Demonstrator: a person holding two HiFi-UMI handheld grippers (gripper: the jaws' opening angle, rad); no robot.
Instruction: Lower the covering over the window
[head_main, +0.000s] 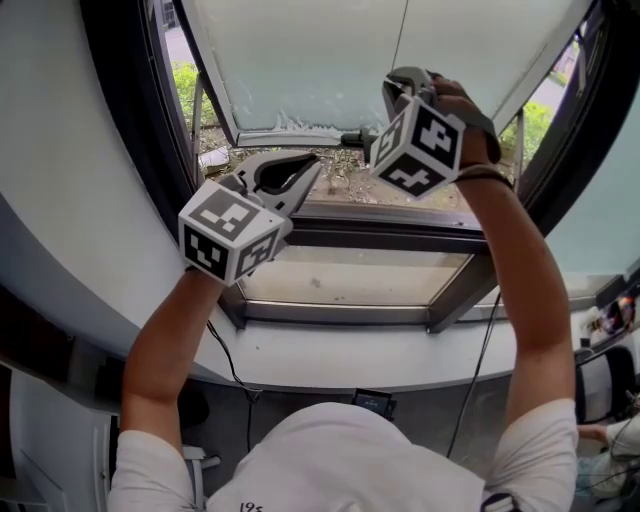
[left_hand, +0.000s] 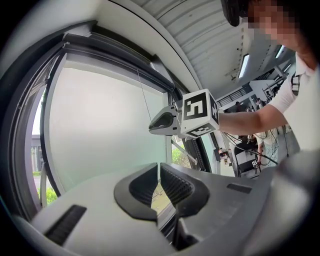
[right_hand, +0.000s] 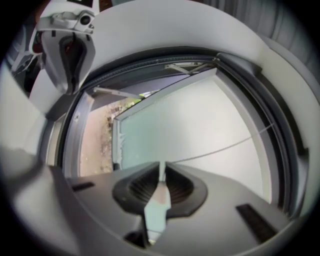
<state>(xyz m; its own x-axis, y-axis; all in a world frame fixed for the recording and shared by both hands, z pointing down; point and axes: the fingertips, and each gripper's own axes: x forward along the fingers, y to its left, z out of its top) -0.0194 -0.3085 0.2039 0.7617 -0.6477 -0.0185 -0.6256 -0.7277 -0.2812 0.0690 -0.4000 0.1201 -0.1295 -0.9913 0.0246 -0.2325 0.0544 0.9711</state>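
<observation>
Blind (head_main: 320, 60) of pale frosted fabric fills the top of the head view. Its bottom rail (head_main: 290, 135) stops short of the dark window frame (head_main: 380, 232). Through the gap beneath the rail, gravel (head_main: 345, 175) and green plants (head_main: 185, 85) show outside.

A thin cord (head_main: 401, 35) runs down the front of the blind, right of centre, into the right claw (head_main: 397, 82). In the right gripper view, this claw's ribbed pads are closed on the cord, pinching it at their tips, and the line trails off to the frame's right across the pale sheet.

The left claw (head_main: 312, 166) sits lower and to the left, level with the gap under the rail and well apart from the cord. Its jaws are pressed together, with only a sliver of the outdoors visible behind them in its own view.

Each gripper carries a cube with black-and-white square markers (head_main: 228, 232), but these have no letters to read. Print at the hem of the person's white shirt (head_main: 350, 460) is cut off by the bottom edge, so I cannot read it.

Below the frame curves a white sill (head_main: 330, 362), and a dark cable (head_main: 228, 362) hangs from it at lower left. A small dark device (head_main: 372, 402) lies just under the sill. In the left gripper view, the right side shows strip lights on a ribbed ceiling (left_hand: 220, 35) and some office clutter.
</observation>
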